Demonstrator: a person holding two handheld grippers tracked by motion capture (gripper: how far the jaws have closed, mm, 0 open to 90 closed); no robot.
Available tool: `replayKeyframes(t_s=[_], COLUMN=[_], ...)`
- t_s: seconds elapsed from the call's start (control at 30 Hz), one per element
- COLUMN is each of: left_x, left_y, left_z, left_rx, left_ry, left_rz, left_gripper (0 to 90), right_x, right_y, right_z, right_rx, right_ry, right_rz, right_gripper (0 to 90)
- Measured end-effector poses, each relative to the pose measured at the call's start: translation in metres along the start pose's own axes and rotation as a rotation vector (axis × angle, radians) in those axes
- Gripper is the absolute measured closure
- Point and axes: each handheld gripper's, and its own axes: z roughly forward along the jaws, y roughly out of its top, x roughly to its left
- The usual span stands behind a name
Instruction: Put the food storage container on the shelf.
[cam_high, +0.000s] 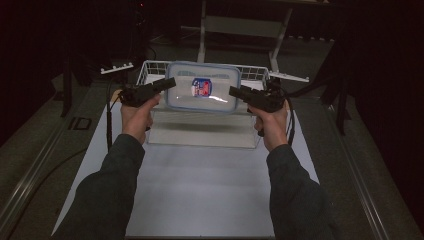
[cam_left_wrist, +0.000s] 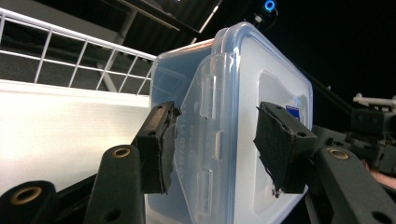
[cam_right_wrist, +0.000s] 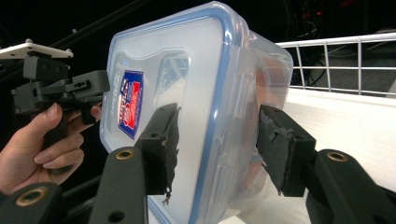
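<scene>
Container (cam_high: 202, 87): clear plastic box w/ blue-rimmed lid, being carried in the air btwn the two grippers, above the table (cam_high: 200, 195) and in front of the white wire basket (cam_high: 250, 72). Casting a shadow on the white surface below. Lid is facing up in high view; red/blue label (cam_high: 202, 88) sitting near lid centre.

Left gripper (cam_high: 170, 83): gripping the container's left short end. In left gripper view (cam_left_wrist: 212, 140) one jaw is pressing on the box wall side, the other on the lid side, w/ the rim and a lid latch (cam_left_wrist: 208, 98) btwn them. Clamping, not loose.

Right gripper (cam_high: 235, 92): doing the same on the opposite short end. In right gripper view (cam_right_wrist: 217, 142) jaws are straddling the blue rim, one on the lid face, one on the clear wall. Pad foam is looking ragged at the edges. Clenched on the box.

Left hand (cam_high: 136, 114): wrapping the gripper handle, forearm in dark sleeve coming in from bottom. Also showing in right gripper view (cam_right_wrist: 42, 147), fingers curled round the handle.

Right hand (cam_high: 272, 125): holding its gripper handle, approx level w/ the other hand.

Basket: standing at far edge of the white surface, just behind the container; its rails are showing in both gripper views.
</scene>
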Motion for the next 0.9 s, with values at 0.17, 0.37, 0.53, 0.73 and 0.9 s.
replayKeyframes(t_s=[0.17,0.37,0.53,0.73,0.9], left_x=[0.004,0.013,0.011,0.001,-0.025], left_y=[-0.001,-0.002,0.001,0.001,-0.003], left_z=[0.004,0.007,0.011,-0.002,-0.022], left_rx=[-0.012,-0.008,0.009,-0.033,0.005], left_ry=[0.002,0.052,0.099,0.115,0.100], left_rz=[-0.023,-0.064,-0.024,0.044,0.279], left_gripper=[48.4,47.1,54.3,57.5,67.0], right_x=[-0.002,-0.003,-0.005,0.004,0.021], right_y=[0.001,-0.003,-0.004,-0.003,-0.001], right_z=[0.003,0.011,0.014,0.009,-0.006], right_rx=[-0.003,0.032,-0.016,-0.040,-0.052], right_ry=[-0.019,-0.072,-0.084,-0.121,-0.132], right_rz=[0.013,0.005,0.055,-0.028,-0.163], right_gripper=[47.3,45.2,45.9,45.0,47.3])
